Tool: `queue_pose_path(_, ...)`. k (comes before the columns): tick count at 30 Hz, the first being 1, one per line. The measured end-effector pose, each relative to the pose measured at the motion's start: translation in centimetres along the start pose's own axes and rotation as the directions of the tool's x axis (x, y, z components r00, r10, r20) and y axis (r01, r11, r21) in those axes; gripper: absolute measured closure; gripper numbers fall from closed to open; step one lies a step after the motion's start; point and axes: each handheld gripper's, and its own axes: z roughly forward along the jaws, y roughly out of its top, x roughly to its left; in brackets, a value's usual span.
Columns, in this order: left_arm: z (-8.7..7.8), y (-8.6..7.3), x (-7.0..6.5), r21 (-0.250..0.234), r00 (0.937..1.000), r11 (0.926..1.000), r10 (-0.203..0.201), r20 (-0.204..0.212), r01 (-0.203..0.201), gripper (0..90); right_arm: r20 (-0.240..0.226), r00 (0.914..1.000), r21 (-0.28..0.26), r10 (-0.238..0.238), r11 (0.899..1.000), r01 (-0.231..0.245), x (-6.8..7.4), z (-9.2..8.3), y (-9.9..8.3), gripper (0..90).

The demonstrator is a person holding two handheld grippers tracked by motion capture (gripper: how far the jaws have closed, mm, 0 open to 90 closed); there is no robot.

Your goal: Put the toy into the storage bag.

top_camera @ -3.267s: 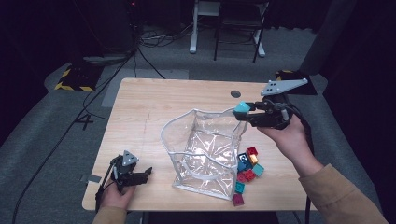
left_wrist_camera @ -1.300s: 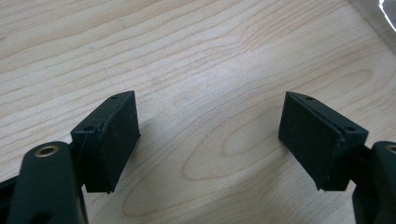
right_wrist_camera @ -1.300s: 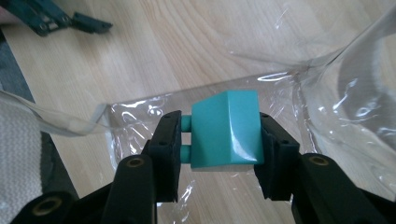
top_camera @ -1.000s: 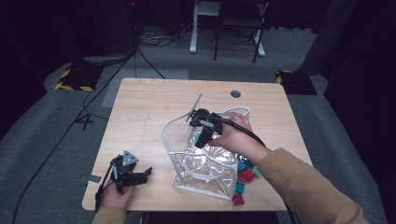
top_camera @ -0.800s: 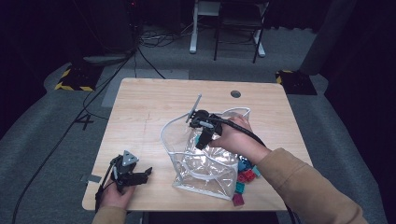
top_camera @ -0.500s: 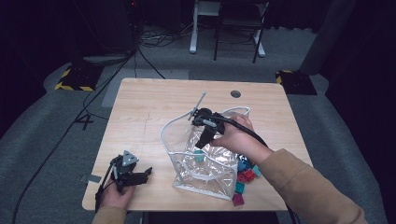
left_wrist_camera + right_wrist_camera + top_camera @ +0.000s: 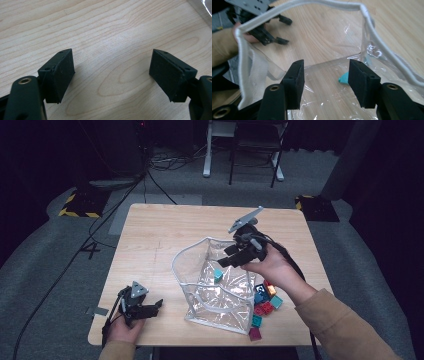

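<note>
A teal block (image 7: 218, 275) lies loose on the bottom of the clear plastic bag (image 7: 195, 254), which stands open-mouthed near the table's (image 7: 165, 227) middle. The right gripper (image 7: 229, 257) hovers over the bag's rim at about two o'clock from the block, its jaws just opened partway and empty. More coloured blocks (image 7: 264, 301) cluster outside the bag at four o'clock, while the left gripper (image 7: 159, 306) rests wide open and empty at eight o'clock.

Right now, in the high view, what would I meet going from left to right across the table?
Left gripper → clear bag with a teal block inside → right gripper, jaws apart and holding nothing, over the bag's right side → pile of coloured blocks on the table.
</note>
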Motion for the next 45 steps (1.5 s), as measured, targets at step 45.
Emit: queue_pose_path(45, 0.0, 0.0, 0.0, 0.000, 1.0000, 1.0000, 0.003, -0.003, -0.003, 20.6, 0.199, 0.9527, -0.347, 0.229, 0.926, -0.150, -4.5, -11.4, -15.8, 44.8)
